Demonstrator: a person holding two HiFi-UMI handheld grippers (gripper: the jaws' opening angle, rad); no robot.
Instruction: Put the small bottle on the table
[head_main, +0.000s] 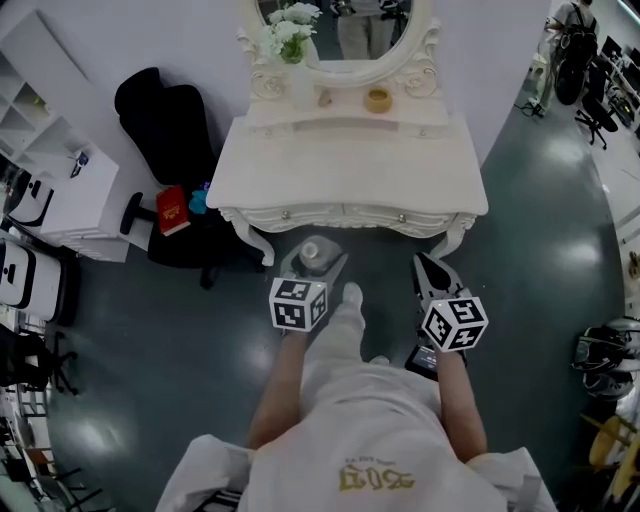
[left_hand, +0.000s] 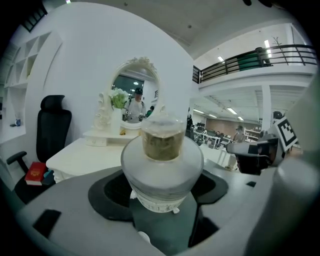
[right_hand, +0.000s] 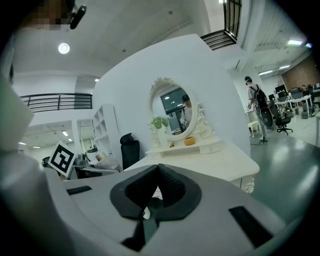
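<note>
The small bottle (head_main: 314, 252) is a frosted white jar with a clear cap and brownish contents. It sits upright between the jaws of my left gripper (head_main: 312, 264), which is shut on it, just in front of the white dressing table (head_main: 350, 165) and below its front edge. In the left gripper view the bottle (left_hand: 162, 165) fills the middle, clamped by the left gripper (left_hand: 162, 197), with the table (left_hand: 80, 155) beyond. My right gripper (head_main: 430, 268) hangs to the right, shut and empty. Its pads meet at the right gripper (right_hand: 156, 189), pointing at the table (right_hand: 210, 162).
An oval mirror (head_main: 345, 30), white flowers (head_main: 290, 30) and a small yellow jar (head_main: 378, 99) stand on the table's back shelf. A black office chair (head_main: 165, 120) and a red book (head_main: 172, 210) are left of the table. White shelving (head_main: 50, 180) lines the far left.
</note>
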